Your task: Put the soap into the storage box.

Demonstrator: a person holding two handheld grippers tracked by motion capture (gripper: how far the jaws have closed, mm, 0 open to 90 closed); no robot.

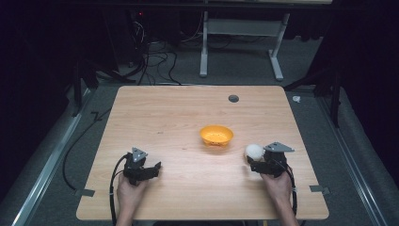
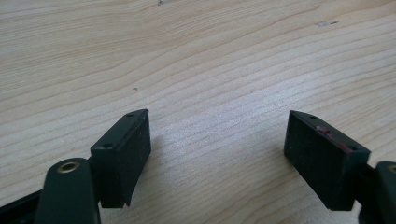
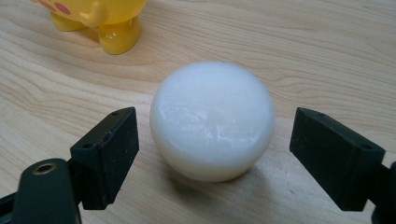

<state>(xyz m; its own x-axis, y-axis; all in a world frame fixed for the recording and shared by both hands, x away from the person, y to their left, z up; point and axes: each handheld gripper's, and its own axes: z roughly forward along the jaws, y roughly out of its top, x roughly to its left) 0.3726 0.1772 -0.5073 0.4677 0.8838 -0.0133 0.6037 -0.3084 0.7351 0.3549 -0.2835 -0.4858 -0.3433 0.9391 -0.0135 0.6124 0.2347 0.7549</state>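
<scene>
Wooden table (image 1: 164, 113) with objects resting on its surface.
A yellow bowl (image 1: 216, 135) sits right of centre; a white round object (image 1: 254, 151) lies near it; a grey disc (image 1: 233, 98) is set near the far edge.

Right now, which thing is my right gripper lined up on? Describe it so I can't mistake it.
On the wooden table, look to the near right, just right of the yellow bowl. The white round object sits there between the open jaws of the right gripper. It is smooth, white and puck-like.
</scene>
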